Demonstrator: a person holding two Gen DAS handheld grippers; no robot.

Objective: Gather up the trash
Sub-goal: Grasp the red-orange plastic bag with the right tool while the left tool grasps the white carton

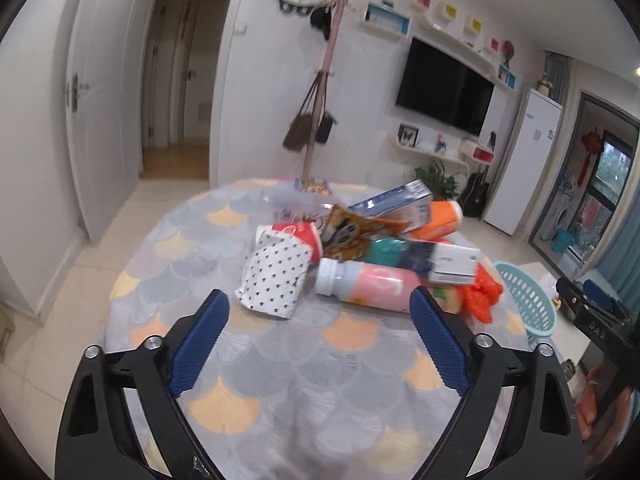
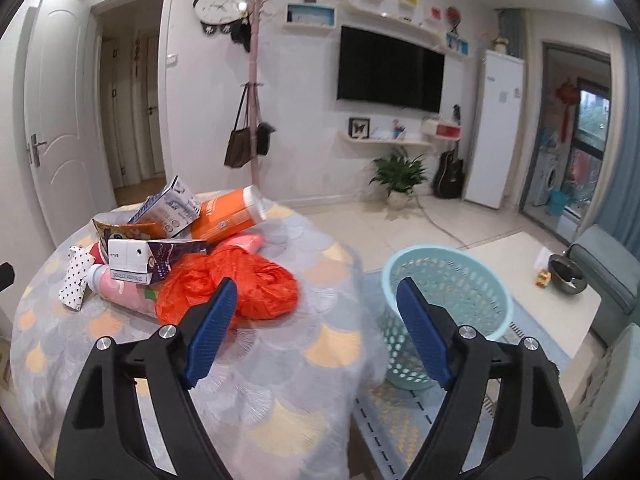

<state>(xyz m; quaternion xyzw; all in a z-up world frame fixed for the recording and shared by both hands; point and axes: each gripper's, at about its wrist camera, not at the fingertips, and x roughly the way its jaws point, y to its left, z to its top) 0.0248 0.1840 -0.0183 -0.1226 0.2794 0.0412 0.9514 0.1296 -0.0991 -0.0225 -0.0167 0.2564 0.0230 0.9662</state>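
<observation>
Left claw (image 1: 318, 336) apart, empty, above bare worktop (image 1: 280, 360) short of trash pile (image 1: 360, 248). Right claw (image 2: 316, 330) apart, empty, left pad overlapping orange plastic bag (image 2: 256, 284), not clearly touching. Pile mid-worktop: pink bottle (image 1: 368, 284) on side, polka-dot wrapper (image 1: 276, 280), cartons, orange bottle (image 2: 228, 216). Items beneath largely hidden; labels blurred. Teal basket (image 2: 448, 280) on floor beside worktop, partly cut off by right pad. Hand (image 1: 600, 404) at frame edge, mostly cropped.
</observation>
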